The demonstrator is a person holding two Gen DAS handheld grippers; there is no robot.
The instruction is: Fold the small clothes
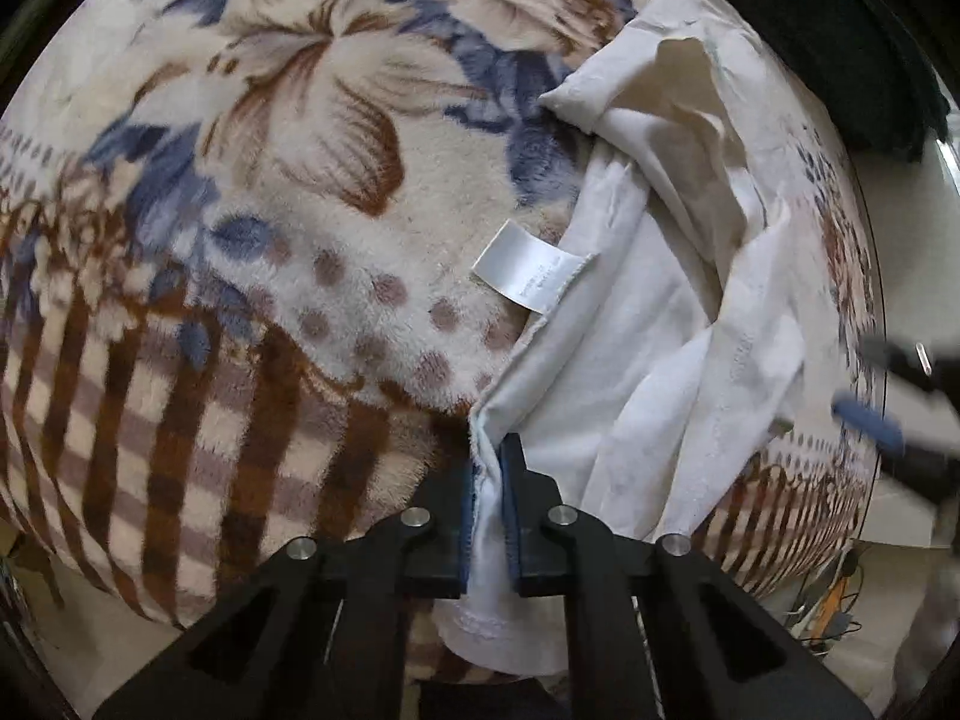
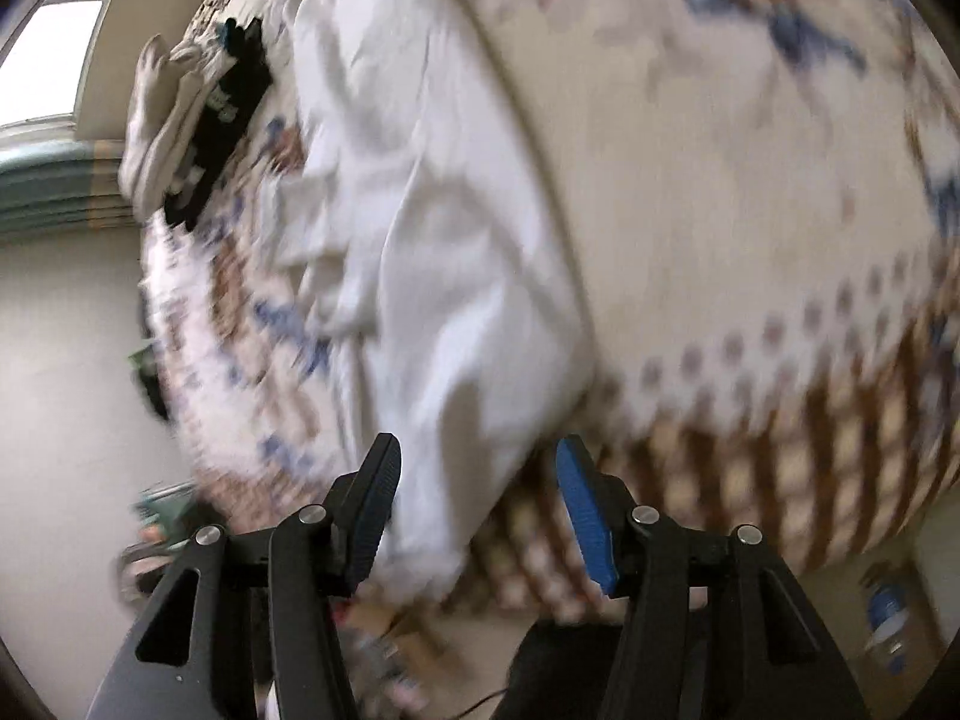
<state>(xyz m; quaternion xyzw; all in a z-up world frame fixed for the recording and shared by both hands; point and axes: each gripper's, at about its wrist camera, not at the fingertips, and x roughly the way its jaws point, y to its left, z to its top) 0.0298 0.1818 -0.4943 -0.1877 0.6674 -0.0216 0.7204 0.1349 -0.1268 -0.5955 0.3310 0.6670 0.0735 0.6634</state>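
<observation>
**Only one edge of the cloth is held**

Here a white cloth is seen lying crumpled on a flowery blanket, near the blanket's edge. A hem of the cloth is pinched tight between the jaws of the left gripper. A white tag is stuck out from the cloth's side, on the blanket.

The right gripper is held just over the near end of the cloth, and its jaws are spread wide. Nothing is held in them. This view is blurred, so it cannot be told if the cloth is touched by the jaws.

Some socks are seen far off on the blanket.

A few things could go wrong. The cloth is bunched, so too many layers may be grabbed by the right gripper, and a lumpy fold would be made. The fuzzy blanket could be caught with the cloth and dragged up. If the left side is pulled too hard, the thin hem may be slipped out. The cloth lies close to the edge, so it could be tugged off the blanket.
</observation>
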